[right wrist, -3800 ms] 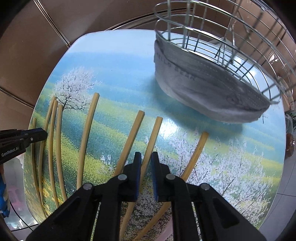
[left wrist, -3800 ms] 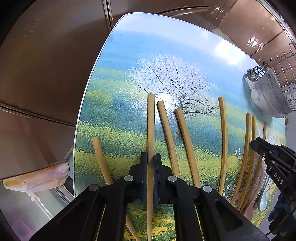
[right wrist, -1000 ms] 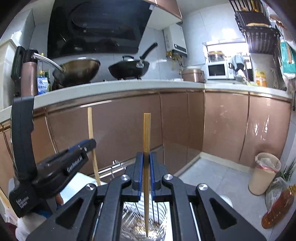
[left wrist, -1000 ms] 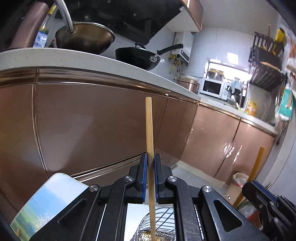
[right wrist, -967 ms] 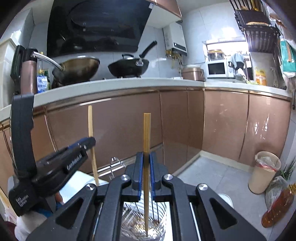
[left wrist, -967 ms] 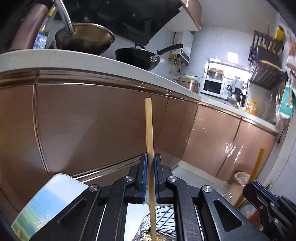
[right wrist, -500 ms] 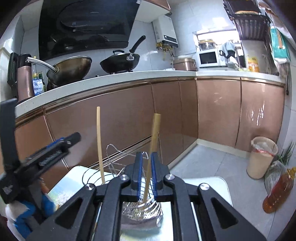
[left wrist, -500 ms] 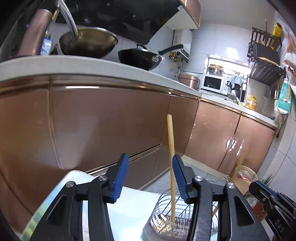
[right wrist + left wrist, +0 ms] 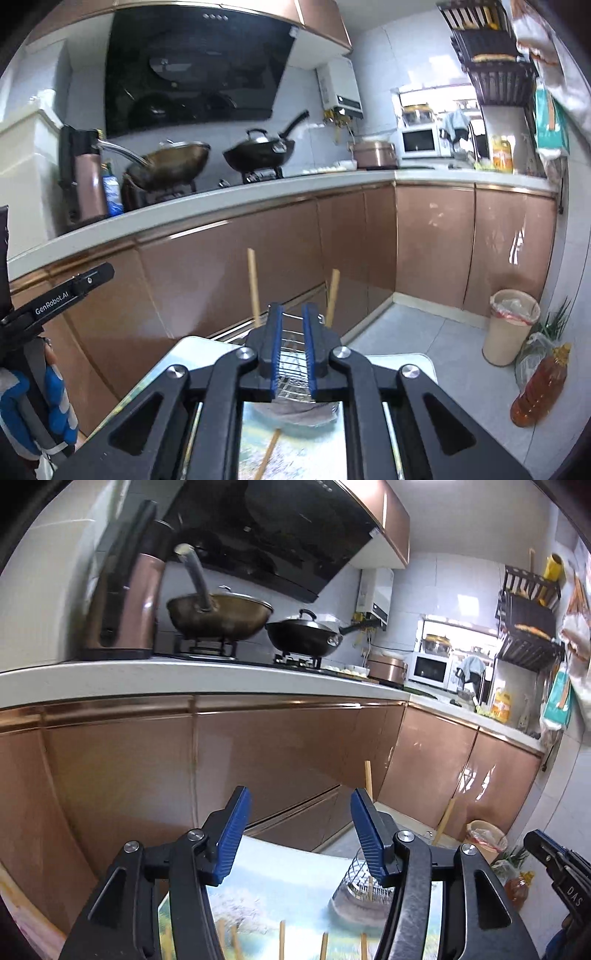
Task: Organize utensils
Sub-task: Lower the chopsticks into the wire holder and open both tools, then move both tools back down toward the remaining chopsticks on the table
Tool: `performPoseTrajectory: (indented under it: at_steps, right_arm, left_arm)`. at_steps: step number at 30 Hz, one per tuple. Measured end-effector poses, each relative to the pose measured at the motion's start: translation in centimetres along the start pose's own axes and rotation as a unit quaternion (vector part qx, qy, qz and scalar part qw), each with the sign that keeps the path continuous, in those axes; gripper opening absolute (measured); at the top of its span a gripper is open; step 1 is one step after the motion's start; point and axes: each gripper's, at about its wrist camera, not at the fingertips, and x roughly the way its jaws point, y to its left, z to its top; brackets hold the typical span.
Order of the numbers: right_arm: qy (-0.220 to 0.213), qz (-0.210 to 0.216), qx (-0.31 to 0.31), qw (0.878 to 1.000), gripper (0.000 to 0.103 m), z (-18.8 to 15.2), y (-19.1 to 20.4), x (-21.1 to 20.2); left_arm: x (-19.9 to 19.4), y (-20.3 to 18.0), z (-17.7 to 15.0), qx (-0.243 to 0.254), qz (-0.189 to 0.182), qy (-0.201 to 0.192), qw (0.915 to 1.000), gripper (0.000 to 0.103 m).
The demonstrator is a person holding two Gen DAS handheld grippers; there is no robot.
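Standing in wire basket [image 9: 291,363]: 2 chopsticks [image 9: 253,284]; left gripper [image 9: 299,832] wide open, right gripper [image 9: 291,349] slightly open, both empty.

Both claws empty above the wire basket [image 9: 291,373].
Left claw [image 9: 297,834] spread wide beside it; right claw [image 9: 291,349] parted narrowly, directly over its rim.

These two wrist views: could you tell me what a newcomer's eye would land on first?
Probably the two chopsticks standing upright in the wire basket, just beyond the open right gripper. Next, the left gripper, spread wide with nothing in it, above more chopsticks lying on the landscape-printed table.
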Motion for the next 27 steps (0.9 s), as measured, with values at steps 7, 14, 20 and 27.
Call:
performPoseTrajectory:
  at_steps: [7,14,20,27]
  right_arm:
    - [0.023,0.024,0.010,0.999,0.032,0.8,2.7,-5.6]
    - [0.047,0.033,-0.003,0.998,0.032,0.6,5.6,-9.5]
    - [0.048,0.041,-0.019,0.998,0.032,0.7,8.2,-11.6]
    - [0.092,0.052,-0.024,0.994,0.031,-0.8,9.3,-9.9]
  left_arm:
    - [-5.5,4.2,0.7,-0.004,0.007,0.055,0.9985,0.061]
    - [-9.5,7.9,-0.4,0.016,0.017,0.094,0.9953,0.061]
    - [-11.8,10.6,-1.1,0.000,0.008,0.105,0.9945,0.059]
    - [-10.1,11.3,-3.4,-0.003,-0.002,0.162,0.9868,0.054]
